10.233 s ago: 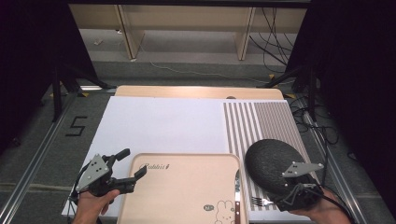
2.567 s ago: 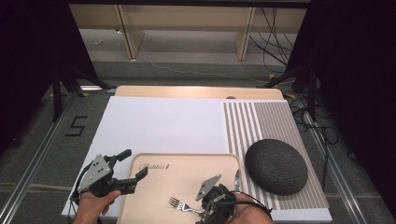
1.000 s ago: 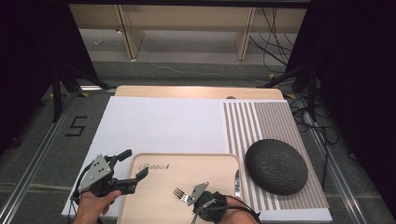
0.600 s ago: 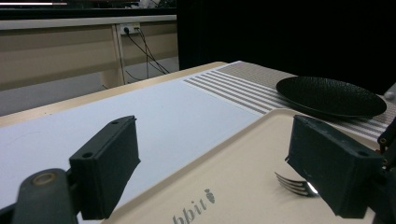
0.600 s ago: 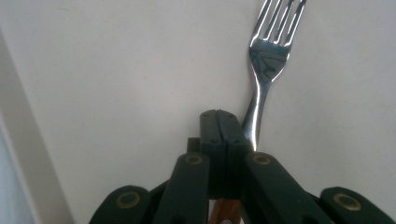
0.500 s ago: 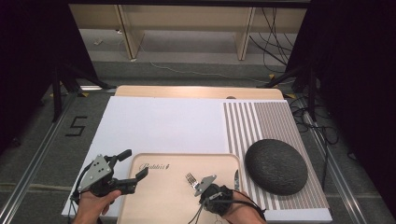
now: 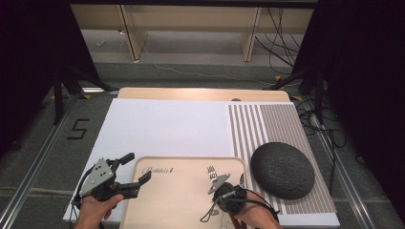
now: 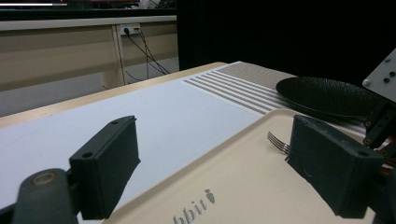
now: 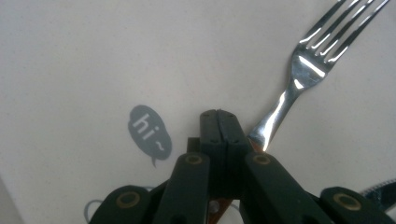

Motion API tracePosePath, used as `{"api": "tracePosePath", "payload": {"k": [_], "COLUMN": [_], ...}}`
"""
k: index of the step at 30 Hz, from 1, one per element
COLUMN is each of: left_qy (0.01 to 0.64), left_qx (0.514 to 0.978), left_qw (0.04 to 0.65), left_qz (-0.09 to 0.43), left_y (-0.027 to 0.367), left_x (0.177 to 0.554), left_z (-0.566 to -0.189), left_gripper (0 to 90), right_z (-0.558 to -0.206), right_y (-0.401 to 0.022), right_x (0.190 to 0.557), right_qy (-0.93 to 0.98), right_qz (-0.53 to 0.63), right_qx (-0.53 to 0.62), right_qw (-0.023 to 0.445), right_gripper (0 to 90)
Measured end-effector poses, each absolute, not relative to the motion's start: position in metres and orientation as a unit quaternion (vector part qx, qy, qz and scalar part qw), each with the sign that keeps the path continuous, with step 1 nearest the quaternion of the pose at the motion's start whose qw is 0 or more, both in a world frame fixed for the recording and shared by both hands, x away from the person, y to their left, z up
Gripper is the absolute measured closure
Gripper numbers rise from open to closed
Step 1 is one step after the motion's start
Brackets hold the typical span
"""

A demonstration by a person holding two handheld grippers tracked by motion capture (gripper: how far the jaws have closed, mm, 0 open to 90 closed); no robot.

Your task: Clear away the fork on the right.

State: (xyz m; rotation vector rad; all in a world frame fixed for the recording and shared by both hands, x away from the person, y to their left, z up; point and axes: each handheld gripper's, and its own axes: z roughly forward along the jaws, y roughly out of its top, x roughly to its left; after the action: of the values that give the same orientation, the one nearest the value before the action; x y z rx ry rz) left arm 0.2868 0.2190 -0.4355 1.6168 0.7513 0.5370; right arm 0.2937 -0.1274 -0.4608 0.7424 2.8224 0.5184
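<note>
The right gripper (image 9: 219,116) was found with its jaws pressed together over the beige tray (image 7: 176,200). A fork (image 9: 299,74) emerged from just beside the jaw tips and ran toward 1 o'clock in the right gripper view, tines outermost; whether the jaws clamped its handle could not be determined. In the high view the fork (image 7: 212,170) lay on the tray at 12 o'clock of the right gripper (image 7: 224,188). A grey "hi" speech bubble (image 9: 148,135) was printed on the tray at 9 o'clock of the jaw tips.

The left gripper (image 7: 131,171) was held with its jaws wide apart, holding nothing, at the tray's left edge. In the left gripper view one jaw stood over the white mat (image 8: 140,116) and the other over the tray (image 8: 233,172).

A dark round plate (image 7: 282,170) rested at 3 o'clock of the tray, on the striped mat (image 7: 267,124). The white mat (image 7: 167,129) lay at 12 o'clock of the tray.
</note>
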Motion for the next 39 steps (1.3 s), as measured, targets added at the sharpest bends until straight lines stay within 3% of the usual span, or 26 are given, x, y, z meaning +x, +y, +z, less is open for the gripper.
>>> {"api": "tracePosePath", "payload": {"k": [32, 33, 35, 39], "left_qy": [0.325, 0.325, 0.325, 0.325], "left_qx": [0.696, 0.696, 0.697, 0.695], "left_qw": [0.597, 0.597, 0.596, 0.599], "left_qz": [0.231, 0.231, 0.231, 0.230], "left_y": [0.219, 0.219, 0.219, 0.219], "left_x": [0.287, 0.287, 0.287, 0.288], "left_z": [-0.435, -0.436, -0.436, -0.436], "left_gripper": [15.7, 15.7, 15.7, 15.7], "right_z": [-0.454, -0.452, -0.450, -0.447], "right_y": [-0.164, -0.165, -0.167, -0.171], "right_x": [0.301, 0.302, 0.302, 0.306], "right_qy": [0.935, 0.932, 0.927, 0.911], "right_qz": [0.177, 0.187, 0.205, 0.248], "right_qx": [0.296, 0.300, 0.305, 0.319], "right_qw": [0.085, 0.079, 0.077, 0.084], "right_gripper": [90.0, 87.5, 69.9, 48.5]}}
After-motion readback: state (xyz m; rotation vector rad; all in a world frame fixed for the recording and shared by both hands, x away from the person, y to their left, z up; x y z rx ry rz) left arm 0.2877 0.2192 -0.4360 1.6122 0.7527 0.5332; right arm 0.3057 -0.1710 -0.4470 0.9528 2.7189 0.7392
